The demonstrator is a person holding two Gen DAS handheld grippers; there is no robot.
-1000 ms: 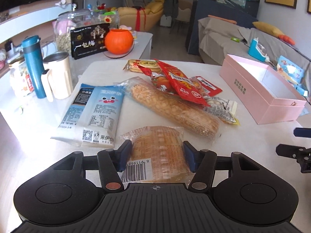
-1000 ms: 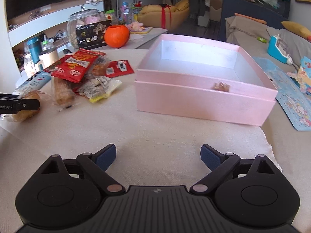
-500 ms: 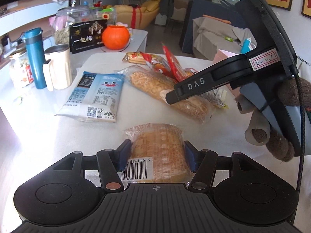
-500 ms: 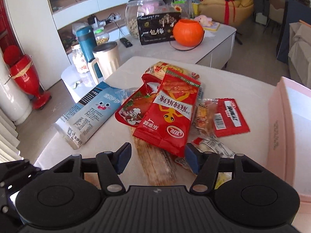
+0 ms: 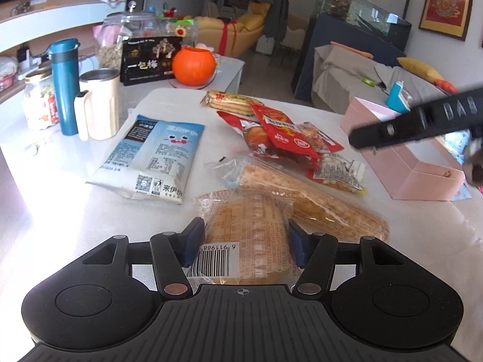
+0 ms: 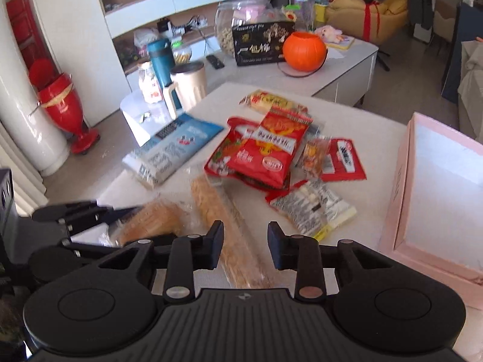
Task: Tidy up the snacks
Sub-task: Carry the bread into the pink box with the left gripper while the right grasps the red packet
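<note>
Bread pack (image 5: 247, 235) sits low centre, pinched by the left tongs (image 5: 244, 239), while the right tongs (image 6: 245, 249), spread, straddle the long roll (image 6: 232, 235) — squeeze gently, then carry toward the pink box (image 6: 404, 211).

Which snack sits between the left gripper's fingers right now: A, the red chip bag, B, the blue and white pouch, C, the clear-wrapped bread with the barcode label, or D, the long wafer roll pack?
C: in the left wrist view the left gripper has its fingers on either side of the clear-wrapped bread, barcode facing up, while the blue and white pouch, red chip bag and long wafer roll pack lie farther out on the table.
</note>
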